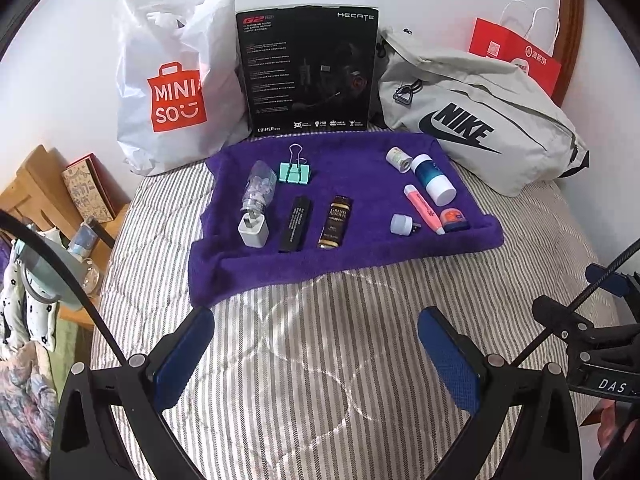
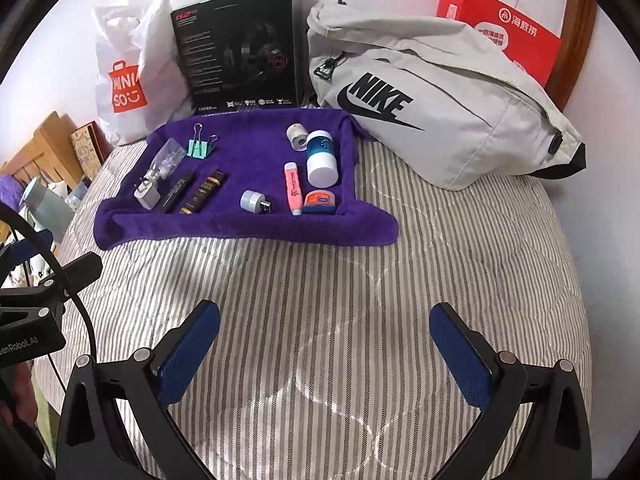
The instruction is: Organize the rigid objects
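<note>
White wall (image 1: 60, 60) behind. Bed covered by grey-and-white striped quilt (image 1: 320, 340). Wooden headboard (image 2: 576, 40) at far right. Wooden bedside furniture (image 1: 32, 188) at left. Lighting even.

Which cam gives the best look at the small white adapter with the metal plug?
Right wrist. There the white adapter lies side-on, nearer mid-frame, with its dark metal plug plainly visible pointing right. In the left wrist view the same adapter shows mostly its round white body; the plug is only a short dark stub.
</note>
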